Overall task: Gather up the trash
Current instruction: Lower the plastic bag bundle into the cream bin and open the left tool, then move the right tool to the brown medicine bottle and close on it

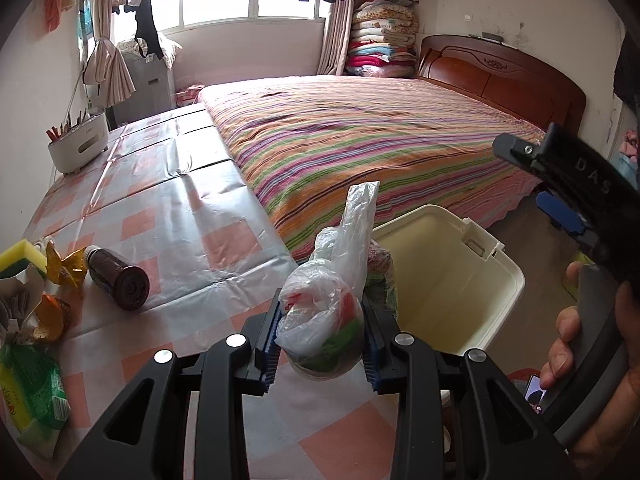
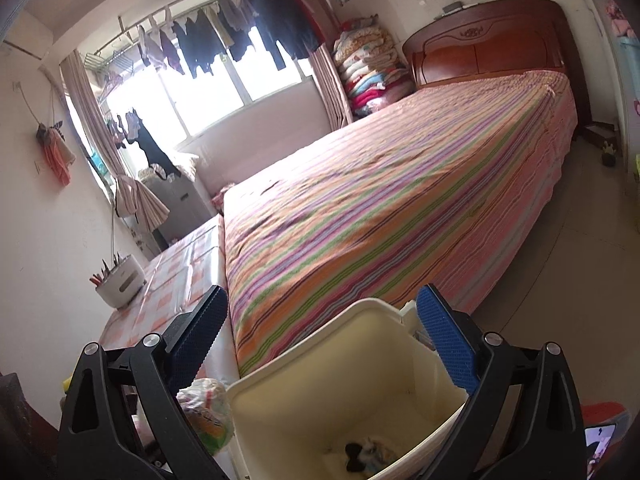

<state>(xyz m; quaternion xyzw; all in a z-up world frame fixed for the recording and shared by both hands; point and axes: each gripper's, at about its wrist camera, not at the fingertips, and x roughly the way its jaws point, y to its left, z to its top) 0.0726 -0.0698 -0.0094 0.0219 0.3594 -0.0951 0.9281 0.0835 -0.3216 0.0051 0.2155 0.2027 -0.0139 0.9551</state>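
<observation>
- Bedroom with a striped bed (image 1: 360,132); checked tabletop (image 1: 180,220) under and ahead-left of the left fingers.
- Left gripper (image 1: 320,344): fingers (image 1: 270,344) clamped on a knotted plastic bag of trash (image 1: 320,320), held above the tabletop edge, its loose tail standing up ahead.
- Just right of the bag, past the right-hand finger: cream bin (image 1: 500,280), mouth up, low beside the tabletop.
- Right gripper (image 2: 320,344): fingers (image 2: 448,344) spread wide, holding nothing, poised above the bin's mouth; a little dark litter visible at the bottom.
- Far left of the left fingers, on the tabletop: brown bottle (image 1: 118,276) on its side, gold wrappers (image 1: 64,268), sponge (image 1: 22,258), green packet (image 1: 32,392).
- Step in hand, by judgement: carrying the bagged trash across to the bin.
- Next move calls for shifting right until the bag hangs over the opening, then parting the fingers; risk of the bag catching the rim if let go early.
- Remaining litter likely to follow.
</observation>
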